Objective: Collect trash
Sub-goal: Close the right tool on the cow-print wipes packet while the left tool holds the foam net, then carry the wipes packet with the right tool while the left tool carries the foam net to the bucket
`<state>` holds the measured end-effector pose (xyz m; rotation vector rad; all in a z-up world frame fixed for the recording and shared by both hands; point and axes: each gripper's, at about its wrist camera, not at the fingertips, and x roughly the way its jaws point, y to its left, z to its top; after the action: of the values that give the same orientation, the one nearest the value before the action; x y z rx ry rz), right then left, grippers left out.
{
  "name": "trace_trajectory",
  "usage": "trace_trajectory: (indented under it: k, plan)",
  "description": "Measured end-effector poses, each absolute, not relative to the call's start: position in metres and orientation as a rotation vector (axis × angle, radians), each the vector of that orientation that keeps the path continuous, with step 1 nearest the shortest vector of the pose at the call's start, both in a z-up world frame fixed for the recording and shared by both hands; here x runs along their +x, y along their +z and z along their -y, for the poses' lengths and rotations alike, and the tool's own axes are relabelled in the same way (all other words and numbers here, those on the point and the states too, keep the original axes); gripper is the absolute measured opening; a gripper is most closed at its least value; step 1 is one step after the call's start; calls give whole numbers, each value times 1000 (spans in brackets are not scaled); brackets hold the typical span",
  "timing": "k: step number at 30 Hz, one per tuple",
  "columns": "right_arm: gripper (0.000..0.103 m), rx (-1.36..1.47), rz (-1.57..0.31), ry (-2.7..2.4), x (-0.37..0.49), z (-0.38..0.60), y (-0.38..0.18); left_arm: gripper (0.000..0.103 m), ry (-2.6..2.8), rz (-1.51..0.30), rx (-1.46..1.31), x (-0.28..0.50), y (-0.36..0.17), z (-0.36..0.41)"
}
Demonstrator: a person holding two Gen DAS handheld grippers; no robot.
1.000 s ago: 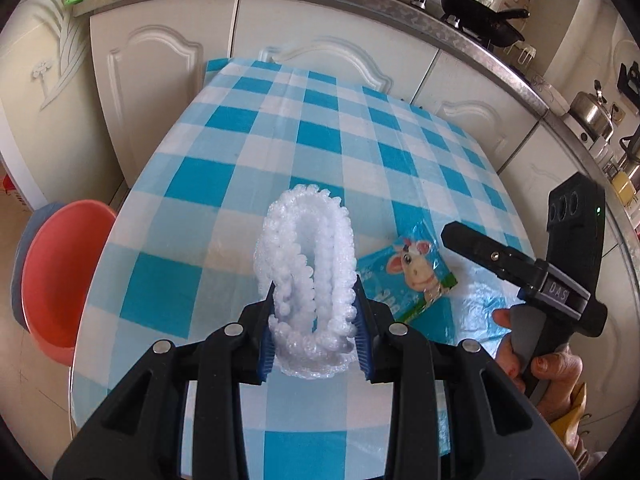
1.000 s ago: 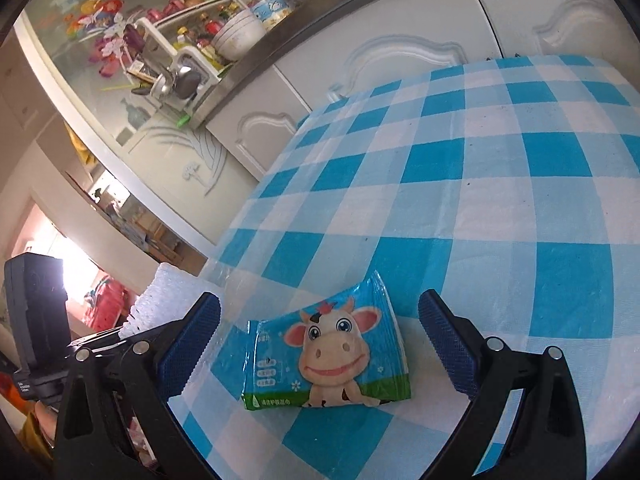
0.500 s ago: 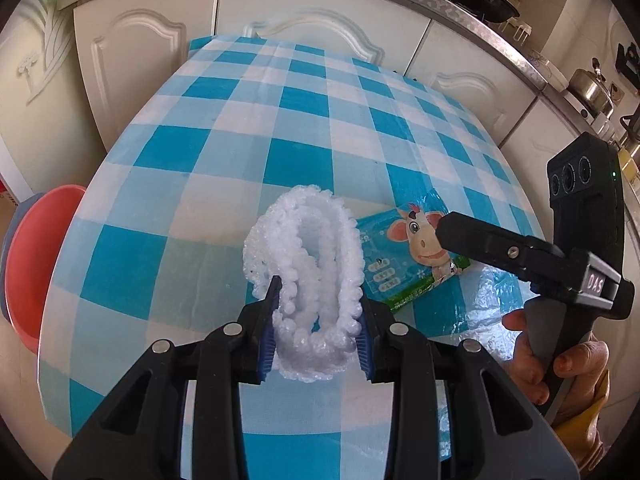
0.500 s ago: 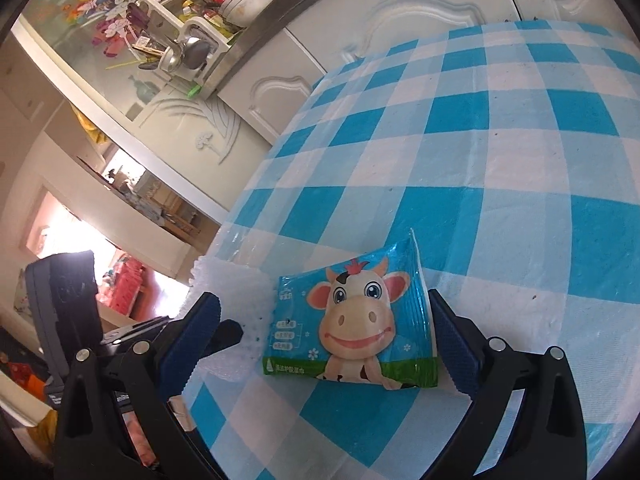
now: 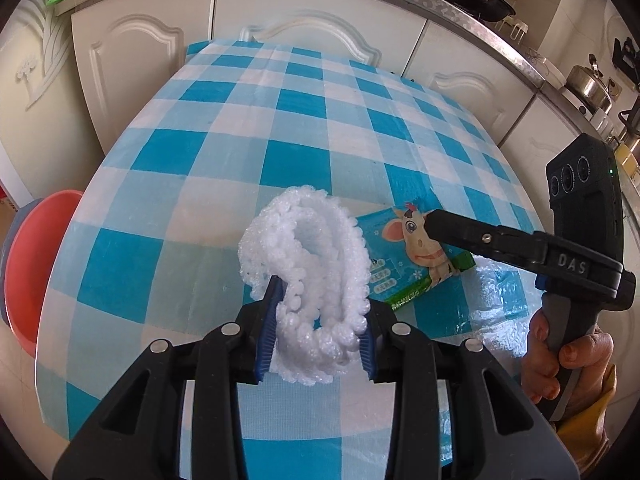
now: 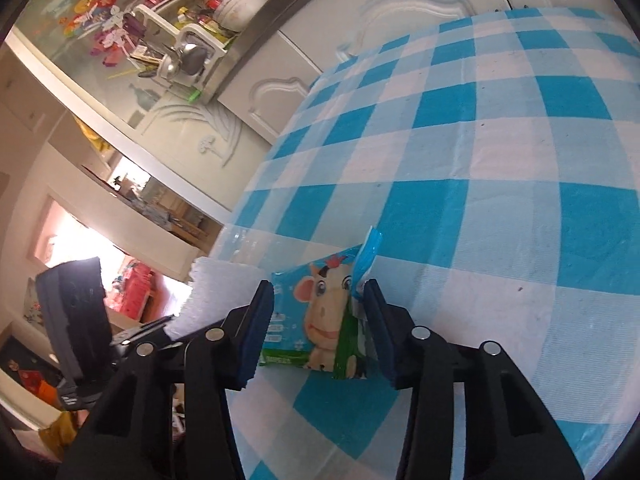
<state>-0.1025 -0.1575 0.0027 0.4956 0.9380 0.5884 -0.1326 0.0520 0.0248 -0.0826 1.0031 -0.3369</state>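
Both pieces of trash are in hand: left gripper (image 5: 318, 334) clamps the white foam netting (image 5: 310, 264) above the table (image 5: 224, 168); right gripper (image 6: 318, 322) pinches the cow-print wrapper (image 6: 320, 312), crumpled near the table's near edge. Disposal remains. Red basin (image 5: 36, 264) sits past the left edge; path there looks unobstructed.

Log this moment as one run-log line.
left gripper: shut on foam net | right gripper: shut on wipes packet | both above table
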Motion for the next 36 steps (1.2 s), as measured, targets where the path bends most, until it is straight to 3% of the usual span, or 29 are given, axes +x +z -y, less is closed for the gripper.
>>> trace_trajectory:
  k: [7,15,25,36]
  plan:
    - [28,312,-927,506,-107,145,2,37,-340,-988,-64,-134,25,-51]
    - [9,441,-904,488,-102,164,-1,37,-359,-975,-63,-135,24,-52]
    - [5,580,-788,496,-108,181,19,37,-399,-952,-96,-135,23,-58]
    - [2,513,-700,416,-116,167,53,32,-431,-918,-110,-128,25,-65]
